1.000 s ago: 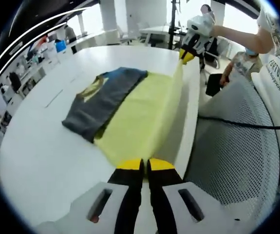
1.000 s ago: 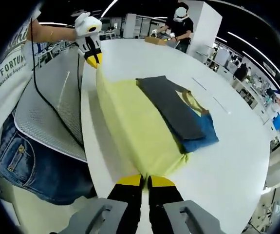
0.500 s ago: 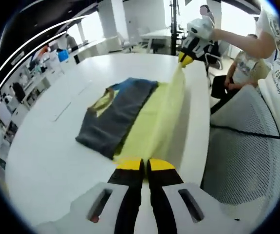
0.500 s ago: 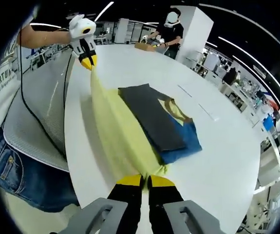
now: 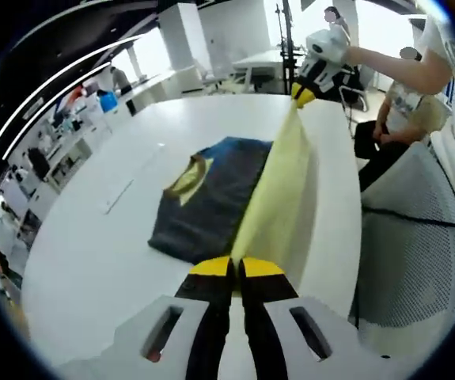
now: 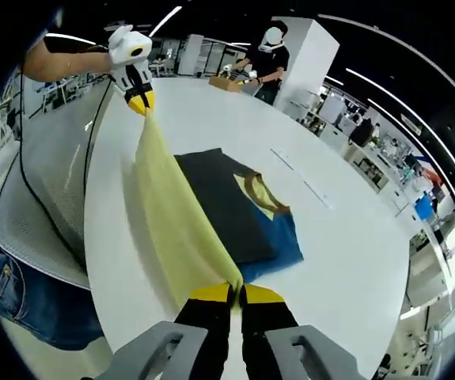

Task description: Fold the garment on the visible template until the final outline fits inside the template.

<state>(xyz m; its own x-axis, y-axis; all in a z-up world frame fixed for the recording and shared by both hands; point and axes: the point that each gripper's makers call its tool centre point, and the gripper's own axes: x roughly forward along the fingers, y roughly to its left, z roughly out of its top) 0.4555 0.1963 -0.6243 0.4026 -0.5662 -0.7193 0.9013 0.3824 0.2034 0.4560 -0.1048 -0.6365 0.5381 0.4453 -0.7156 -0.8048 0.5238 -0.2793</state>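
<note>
Garment [image 5: 211, 198]: folded dark grey and blue piece with a yellow neckline, lying flat on the white table [image 5: 85, 237], just beside the raised yellow sheet [image 5: 278, 190]
Left gripper [image 5: 236, 267]: near, jaws pressed together on one corner of the yellow sheet
Right gripper [image 6: 236, 293]: near, jaws pinched on the other corner; seen far in the left gripper view, gripped by a hand
Yellow sheet: lifted off the table along its near edge, stretched taut between both grippers, draping down toward the garment
Person [image 6: 271, 55]: far, standing at the table's far end beside a brown box [image 6: 225, 82]
</note>
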